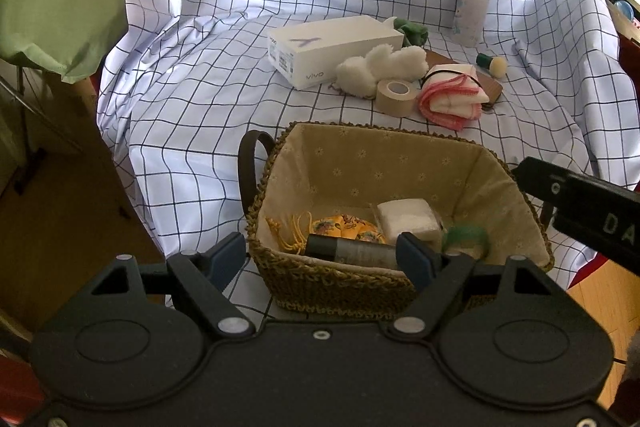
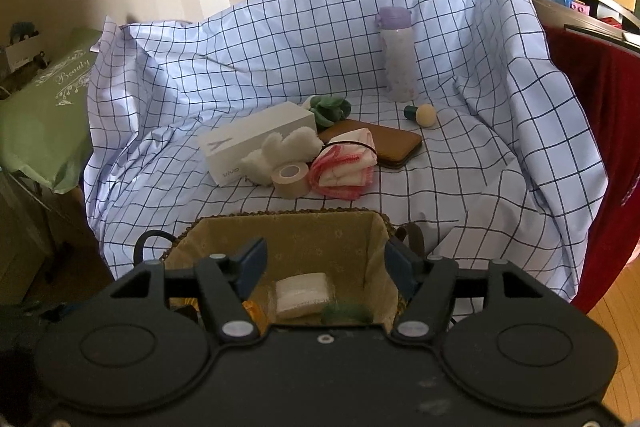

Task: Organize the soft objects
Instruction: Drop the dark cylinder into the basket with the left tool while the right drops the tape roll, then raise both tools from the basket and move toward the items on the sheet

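The left gripper (image 1: pixel 320 255) and right gripper (image 2: pixel 322 269) are held open and empty over the basket (image 1: pixel 508 211) at lower centre. A dark tube (image 1: pixel 352 251) is seen inside, long axis left-right, beside a white pad (image 1: pixel 408 217). A plush (image 1: pixel 380 69) lies above it, stretched toward upper right.

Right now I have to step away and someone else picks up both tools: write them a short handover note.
Left tool: open, empty, at the basket's near rim.
Right tool: open, empty, over the basket.
Done: the yellow floral pouch, white folded pad and a green soft piece lie in the basket, with a dark cylinder.
Left on the checked cloth: white plush, pink-edged folded cloths, green scrunchie.
Hard items there: phone box, tape roll, bottle, brush.
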{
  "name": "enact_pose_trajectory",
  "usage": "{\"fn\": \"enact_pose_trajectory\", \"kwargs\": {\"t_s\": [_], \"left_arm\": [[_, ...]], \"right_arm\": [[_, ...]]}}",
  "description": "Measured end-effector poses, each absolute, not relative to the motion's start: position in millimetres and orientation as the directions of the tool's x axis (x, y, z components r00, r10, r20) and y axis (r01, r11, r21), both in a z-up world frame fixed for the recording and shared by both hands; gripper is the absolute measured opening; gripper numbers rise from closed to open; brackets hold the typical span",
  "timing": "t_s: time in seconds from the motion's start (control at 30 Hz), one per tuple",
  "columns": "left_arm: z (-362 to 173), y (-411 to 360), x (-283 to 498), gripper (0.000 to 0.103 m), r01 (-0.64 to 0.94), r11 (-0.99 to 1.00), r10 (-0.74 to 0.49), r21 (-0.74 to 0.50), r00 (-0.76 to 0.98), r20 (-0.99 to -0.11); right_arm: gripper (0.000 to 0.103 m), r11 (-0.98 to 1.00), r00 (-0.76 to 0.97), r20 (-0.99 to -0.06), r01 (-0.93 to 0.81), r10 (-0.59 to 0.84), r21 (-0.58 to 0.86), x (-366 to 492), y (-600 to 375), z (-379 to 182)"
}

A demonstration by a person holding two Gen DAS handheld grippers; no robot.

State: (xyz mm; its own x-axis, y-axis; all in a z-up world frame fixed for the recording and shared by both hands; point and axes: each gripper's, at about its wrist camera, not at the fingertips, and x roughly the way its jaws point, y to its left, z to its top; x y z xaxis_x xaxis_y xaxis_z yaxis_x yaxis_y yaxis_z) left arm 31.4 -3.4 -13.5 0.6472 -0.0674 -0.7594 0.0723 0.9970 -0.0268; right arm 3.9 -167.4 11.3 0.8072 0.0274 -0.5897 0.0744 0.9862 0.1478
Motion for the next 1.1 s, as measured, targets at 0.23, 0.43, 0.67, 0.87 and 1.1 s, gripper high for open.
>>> {"fn": "enact_pose_trajectory", "kwargs": {"t_s": [0.23, 0.43, 0.67, 0.87, 1.1], "left_arm": [[-13.5, -2.9, 31.6, 0.079, 0.072, 0.997, -0.067, -0.027, 0.646, -0.76], [-12.6, -0.9, 32.9, 0.079, 0.068, 0.997, -0.065, -0.028, 0.646, -0.761], [-12.9, -0.5, 33.0, 0.079, 0.066, 0.998, -0.058, -0.02, 0.647, -0.76], [-12.8, 0.0, 33.2, 0.079, 0.067, 0.998, -0.058, -0.019, 0.648, -0.76], [-12.1, 2.6, 31.8, 0.09, 0.061, 0.998, -0.05, -0.012, 0.658, -0.751]], "right_arm": [[0.065, 0.99, 0.801, -0.599, 0.086, -0.001, 0.113, -2.7, -167.9, 13.0], [0.068, 0.992, 0.794, -0.608, 0.084, -0.009, 0.095, -5.3, -168.6, 13.5], [0.069, 0.991, 0.775, -0.632, 0.099, -0.02, 0.09, -4.3, -171.1, 10.7], [0.071, 0.991, 0.766, -0.642, 0.105, -0.027, 0.084, -3.7, -172.0, 9.4], [0.073, 0.991, 0.761, -0.648, 0.108, -0.031, 0.08, -4.2, -173.3, 8.5]]}}
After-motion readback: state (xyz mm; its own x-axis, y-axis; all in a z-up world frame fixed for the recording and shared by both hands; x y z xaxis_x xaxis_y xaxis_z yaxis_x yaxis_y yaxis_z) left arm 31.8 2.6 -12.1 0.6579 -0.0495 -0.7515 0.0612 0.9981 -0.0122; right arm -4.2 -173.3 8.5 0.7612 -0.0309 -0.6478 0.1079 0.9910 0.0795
